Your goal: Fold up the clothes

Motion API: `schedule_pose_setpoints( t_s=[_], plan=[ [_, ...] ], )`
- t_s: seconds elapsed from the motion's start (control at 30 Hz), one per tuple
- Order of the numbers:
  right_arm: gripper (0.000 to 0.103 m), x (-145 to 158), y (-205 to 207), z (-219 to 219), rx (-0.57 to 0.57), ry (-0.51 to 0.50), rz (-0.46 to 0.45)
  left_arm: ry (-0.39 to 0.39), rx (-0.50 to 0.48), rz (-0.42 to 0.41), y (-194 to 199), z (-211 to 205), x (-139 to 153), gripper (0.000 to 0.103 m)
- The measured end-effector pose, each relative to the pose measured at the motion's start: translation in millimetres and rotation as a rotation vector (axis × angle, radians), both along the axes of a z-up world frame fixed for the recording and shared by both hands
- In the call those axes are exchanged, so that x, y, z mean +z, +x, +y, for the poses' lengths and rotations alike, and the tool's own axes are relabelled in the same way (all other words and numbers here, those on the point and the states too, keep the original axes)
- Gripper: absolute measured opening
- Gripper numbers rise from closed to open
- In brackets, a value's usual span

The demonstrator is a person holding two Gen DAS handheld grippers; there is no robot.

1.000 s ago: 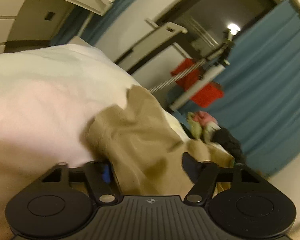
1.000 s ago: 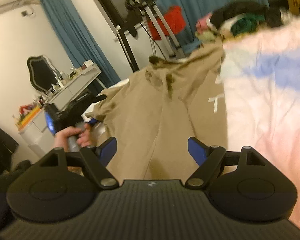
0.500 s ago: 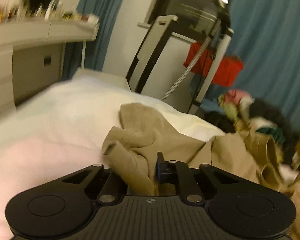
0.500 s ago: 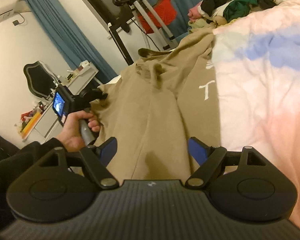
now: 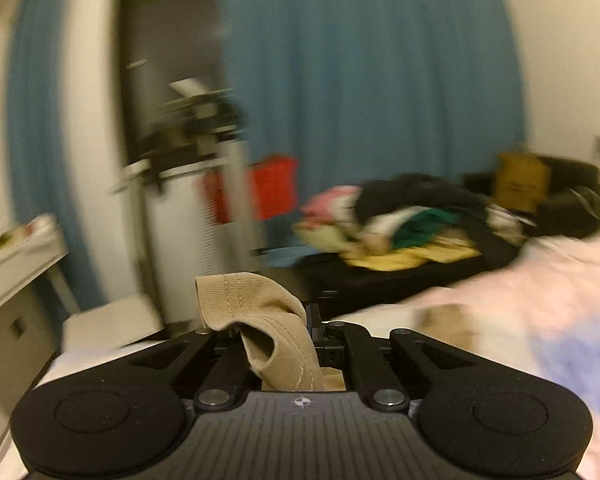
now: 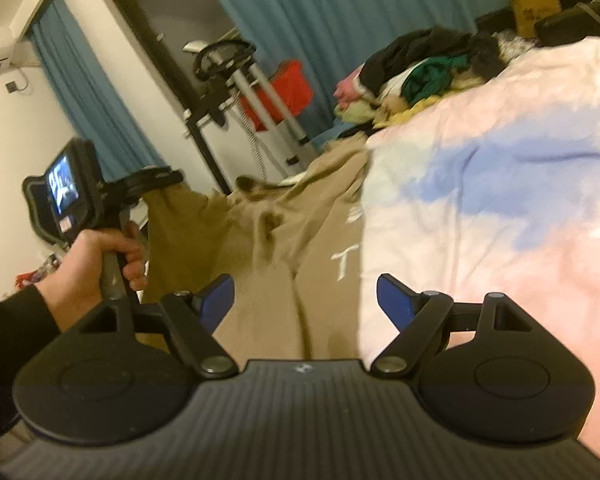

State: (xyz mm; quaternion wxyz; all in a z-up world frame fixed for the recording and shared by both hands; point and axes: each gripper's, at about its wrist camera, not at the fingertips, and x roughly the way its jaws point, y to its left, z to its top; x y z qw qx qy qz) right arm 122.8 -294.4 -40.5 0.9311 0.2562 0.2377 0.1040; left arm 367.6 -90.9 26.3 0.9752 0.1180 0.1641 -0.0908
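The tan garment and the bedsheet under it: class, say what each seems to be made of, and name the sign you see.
Tan garment: probably a matte knit cotton or fleece. The edge pinched in the left gripper shows fine ribbing and pale stitch lines, and it drapes softly.
Bedsheet: likely thin woven cotton, matte, with small creases and a pink-and-blue dyed print. Fibre cannot be confirmed.

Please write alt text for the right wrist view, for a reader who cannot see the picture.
The open right gripper hovers over a tan garment spread on a bed with a pink and blue cover. At left, a hand holds the left gripper, lifting one edge of the garment. A clothes pile lies beyond.
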Motion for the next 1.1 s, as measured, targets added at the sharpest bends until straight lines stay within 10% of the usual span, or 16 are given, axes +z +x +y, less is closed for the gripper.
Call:
schedule_pose_setpoints(
  t_s=[0.2, 0.33, 0.47, 0.8, 1.1],
  plan=[
    [0.081, -1, -8, -30, -0.072, -0.01, -0.02, 0.025, -0.066, 0.08, 7, -83, -52, 0.004],
    [0.081, -11, -5, -48, -0.081, 0.028, -0.014, -0.058, -0.047, 0.151, 14, -87, -76, 0.043],
    [0.082, -21, 3, -59, -0.109, 0.048, -0.003, -0.145, -0.031, 0.195, 4, -63, -75, 0.056],
    [0.082, -24, 3, -29, -0.072, -0.044, 0.001, -0.213, 0.097, 0.166, -153, 55, -3, 0.074],
    [0.074, -22, -37, 33, 0.228, 0.079, 0.091, -0.239, 0.191, 0.133, -289, 116, 4, 0.078]
  ],
)
